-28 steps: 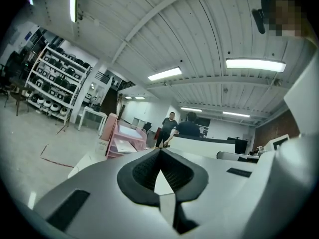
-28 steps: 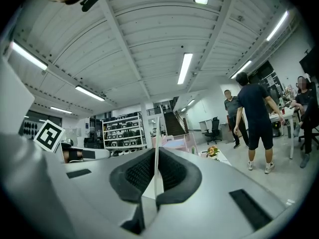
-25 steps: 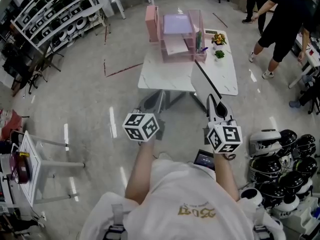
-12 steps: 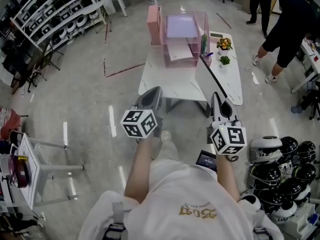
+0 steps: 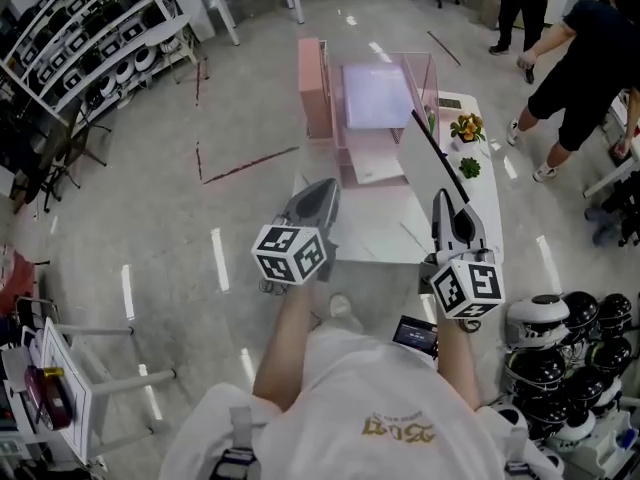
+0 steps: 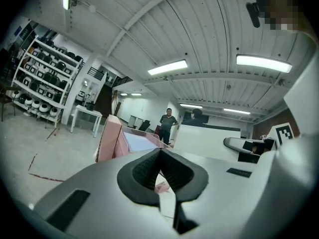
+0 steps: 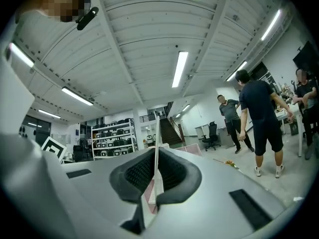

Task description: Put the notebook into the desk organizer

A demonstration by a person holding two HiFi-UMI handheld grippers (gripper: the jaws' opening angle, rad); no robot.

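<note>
Right gripper [image 5: 447, 203] is pinching the notebook [image 5: 432, 148] by its near edge, so it pokes out ahead toward the desk organizer [image 5: 312, 83]; it looks light, thin and a bit floppy, so I'd grab deeper, and the left gripper [image 5: 322, 190] is pressed together, empty.

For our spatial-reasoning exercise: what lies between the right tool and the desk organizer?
The notebook, clamped in the right tool, spans that stretch in the head view.
</note>
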